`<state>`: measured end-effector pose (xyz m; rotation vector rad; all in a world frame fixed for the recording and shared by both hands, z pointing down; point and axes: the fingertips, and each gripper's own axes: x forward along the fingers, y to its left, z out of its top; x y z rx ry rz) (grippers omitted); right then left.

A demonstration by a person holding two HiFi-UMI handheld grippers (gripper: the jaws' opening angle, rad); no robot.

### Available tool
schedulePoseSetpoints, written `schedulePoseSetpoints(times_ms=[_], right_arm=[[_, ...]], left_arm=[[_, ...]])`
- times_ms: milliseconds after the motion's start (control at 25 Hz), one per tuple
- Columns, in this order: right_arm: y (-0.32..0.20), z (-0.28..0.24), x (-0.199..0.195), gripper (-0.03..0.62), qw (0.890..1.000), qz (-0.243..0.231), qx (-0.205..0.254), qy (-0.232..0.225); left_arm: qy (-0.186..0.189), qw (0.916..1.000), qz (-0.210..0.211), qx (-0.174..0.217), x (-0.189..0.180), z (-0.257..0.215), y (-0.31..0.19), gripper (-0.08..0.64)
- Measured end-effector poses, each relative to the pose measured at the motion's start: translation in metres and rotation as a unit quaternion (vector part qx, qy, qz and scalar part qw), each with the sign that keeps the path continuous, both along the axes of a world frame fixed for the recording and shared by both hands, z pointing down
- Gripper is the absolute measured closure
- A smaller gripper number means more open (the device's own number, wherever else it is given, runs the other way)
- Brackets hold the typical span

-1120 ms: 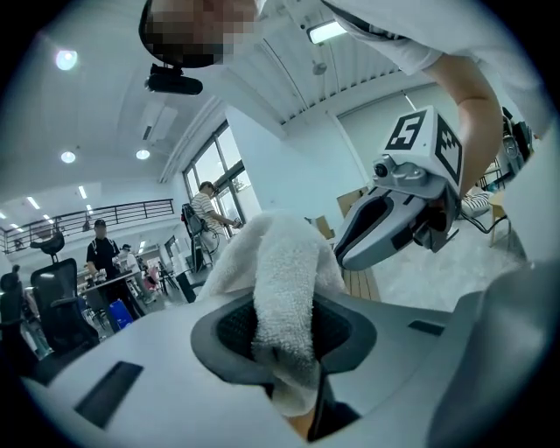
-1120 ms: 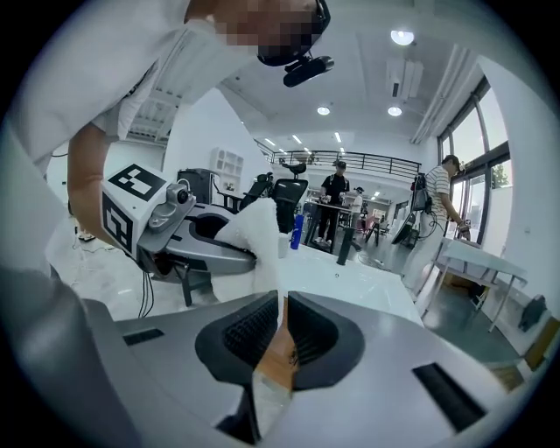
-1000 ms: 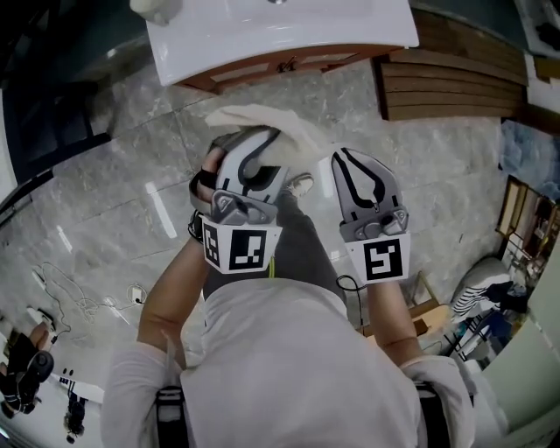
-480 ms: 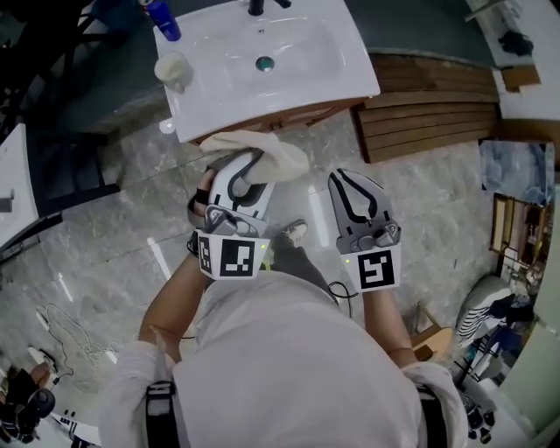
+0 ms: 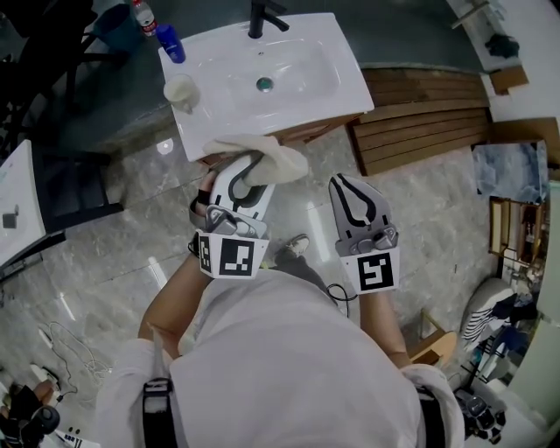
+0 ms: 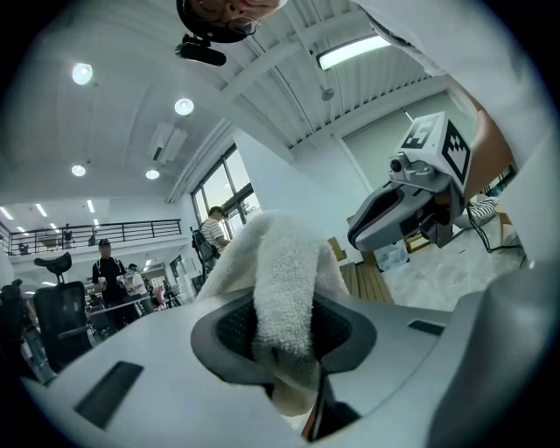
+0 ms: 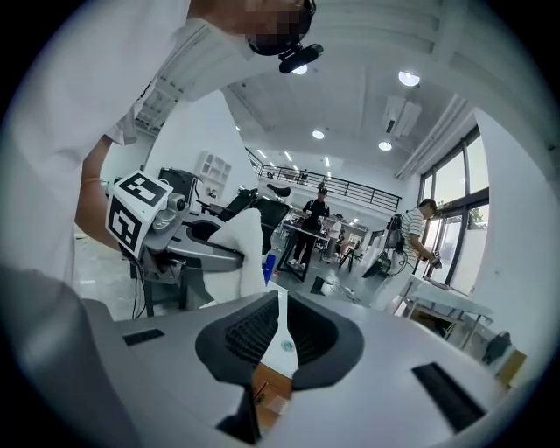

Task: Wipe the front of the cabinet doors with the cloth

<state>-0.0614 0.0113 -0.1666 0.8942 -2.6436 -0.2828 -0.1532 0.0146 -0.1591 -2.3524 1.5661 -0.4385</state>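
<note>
The white sink basin (image 5: 262, 74) tops a brown wooden cabinet, and only a strip of the cabinet front (image 5: 317, 130) shows under the rim. My left gripper (image 5: 252, 162) is shut on a cream cloth (image 5: 278, 158), which drapes over its tips just below the basin's edge. In the left gripper view the cloth (image 6: 284, 271) is pinched between the pads. My right gripper (image 5: 346, 184) is beside it to the right, shut with nothing held. Through its narrow slit the cabinet wood (image 7: 267, 385) shows. The left gripper (image 7: 197, 236) and the cloth (image 7: 245, 236) are at the left of the right gripper view.
A cup (image 5: 181, 90), a blue bottle (image 5: 170, 42) and a black faucet (image 5: 262, 16) are on the basin. Wooden slats (image 5: 420, 122) lie on the marble floor to the right. A white desk (image 5: 13, 206) stands at left. My shoe (image 5: 294, 248) is below the grippers.
The view has tilted up, so the whole basin now shows. Both grippers have come closer to the cabinet, the cloth still in the left one.
</note>
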Motion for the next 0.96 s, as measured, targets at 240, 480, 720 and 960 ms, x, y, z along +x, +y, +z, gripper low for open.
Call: schedulePoseSetpoints(times_ms=[240, 480, 720, 960], right_arm=[[0.004, -0.014, -0.007, 0.535, 1.0, 0.011, 0.009, -0.013], [0.009, -0.024, -0.007, 0.535, 0.999, 0.02, 0.018, -0.025], [0.017, -0.027, -0.002, 0.535, 0.999, 0.024, 0.02, -0.023], [0.016, -0.028, 0.001, 0.535, 0.999, 0.023, 0.023, -0.022]], left_arm=[[0.005, 1.0, 0.003, 0.006, -0.011, -0.008, 0.006, 0.447], [0.01, 0.9998, 0.004, 0.014, -0.012, -0.017, 0.013, 0.446], [0.012, 0.9998, 0.005, 0.014, -0.008, -0.02, 0.024, 0.447], [0.014, 0.9998, 0.005, 0.011, -0.005, -0.018, 0.026, 0.448]])
